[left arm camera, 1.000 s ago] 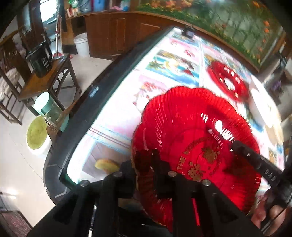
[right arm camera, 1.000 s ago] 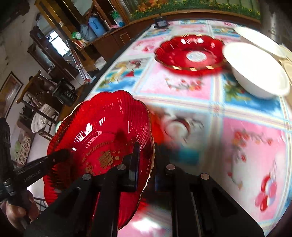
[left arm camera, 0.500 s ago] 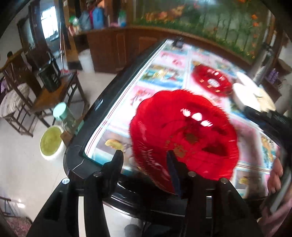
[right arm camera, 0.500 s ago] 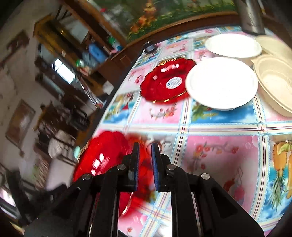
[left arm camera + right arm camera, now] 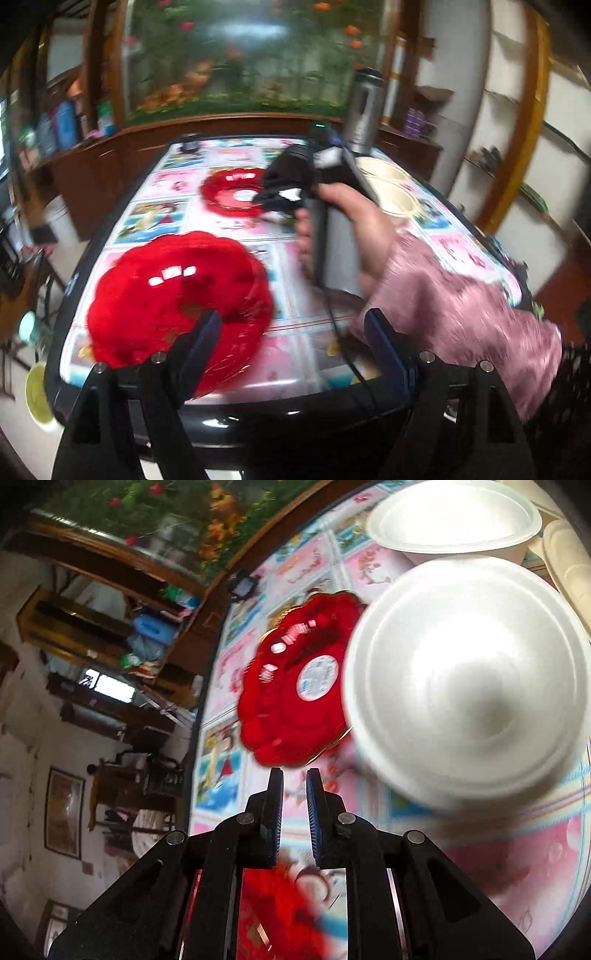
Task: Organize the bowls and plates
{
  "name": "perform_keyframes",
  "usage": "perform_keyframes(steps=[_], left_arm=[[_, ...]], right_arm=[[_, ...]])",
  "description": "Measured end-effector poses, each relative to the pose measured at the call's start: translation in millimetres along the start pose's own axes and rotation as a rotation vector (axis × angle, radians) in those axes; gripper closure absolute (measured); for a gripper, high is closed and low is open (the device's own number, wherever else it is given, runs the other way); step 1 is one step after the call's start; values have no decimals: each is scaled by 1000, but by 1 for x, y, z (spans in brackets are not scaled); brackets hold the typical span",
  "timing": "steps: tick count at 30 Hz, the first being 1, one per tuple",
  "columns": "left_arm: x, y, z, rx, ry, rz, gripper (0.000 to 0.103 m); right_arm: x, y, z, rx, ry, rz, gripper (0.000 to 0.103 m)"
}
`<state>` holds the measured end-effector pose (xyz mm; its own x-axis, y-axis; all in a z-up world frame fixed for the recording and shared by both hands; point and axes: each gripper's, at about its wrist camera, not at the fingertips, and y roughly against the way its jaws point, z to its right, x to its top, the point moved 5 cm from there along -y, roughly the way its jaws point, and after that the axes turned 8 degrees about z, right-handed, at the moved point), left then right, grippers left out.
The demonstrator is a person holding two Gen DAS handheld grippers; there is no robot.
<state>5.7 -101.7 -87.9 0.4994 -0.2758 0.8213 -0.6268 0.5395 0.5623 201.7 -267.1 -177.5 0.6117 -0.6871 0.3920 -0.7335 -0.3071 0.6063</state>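
Note:
A large red scalloped plate (image 5: 177, 295) lies on the table's near left corner. My left gripper (image 5: 293, 332) is open wide and empty, just short of the table edge, its left finger over the plate's near rim. My right gripper (image 5: 294, 786) is nearly shut and empty, pointing at a second red plate (image 5: 295, 686) with a white centre label; that plate also shows in the left wrist view (image 5: 234, 190). A white bowl (image 5: 465, 679) sits right of it, another white bowl (image 5: 450, 517) behind. The right gripper's body (image 5: 295, 177) shows in the left wrist view.
The table carries a colourful patterned cloth (image 5: 229, 221) with a black rim (image 5: 295, 410). Two beige bowls (image 5: 391, 188) and a steel flask (image 5: 364, 110) stand at the far right. A pink-sleeved arm (image 5: 461, 306) crosses the right side. A chair and side table stand left of the table.
My left gripper opened, let go of the large red plate and pulled back. My right gripper moved away from that plate toward the far red plate and white bowl.

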Motion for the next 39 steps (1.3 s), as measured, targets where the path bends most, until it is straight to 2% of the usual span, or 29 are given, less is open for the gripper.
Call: perform_keyframes(steps=[5,11,17,23,29,35,39], left_arm=[[5,-3,-11,-10,35,36,23],[-2,-12,-21,2,65,4,23],[-1,-16,-24,-1,80,-12,23],[-1,-14,-19,-10,79,-19,23],[-4,-15,-8,-38,86,-40,23],[-14,-25,14,-89,73,-107,23],[-22,-34,32,-110,44,-157,23]], right_arm=[[14,-20,13,-18,-66,-12,88],[21,-39,20,-7,-162,-27,81],[26,-47,12,-21,-97,29,81],[14,-45,8,9,-63,-42,83],[-17,-19,17,36,-19,-158,83],[-35,40,43,36,50,-154,83],[-42,81,77,6,56,-162,84]])
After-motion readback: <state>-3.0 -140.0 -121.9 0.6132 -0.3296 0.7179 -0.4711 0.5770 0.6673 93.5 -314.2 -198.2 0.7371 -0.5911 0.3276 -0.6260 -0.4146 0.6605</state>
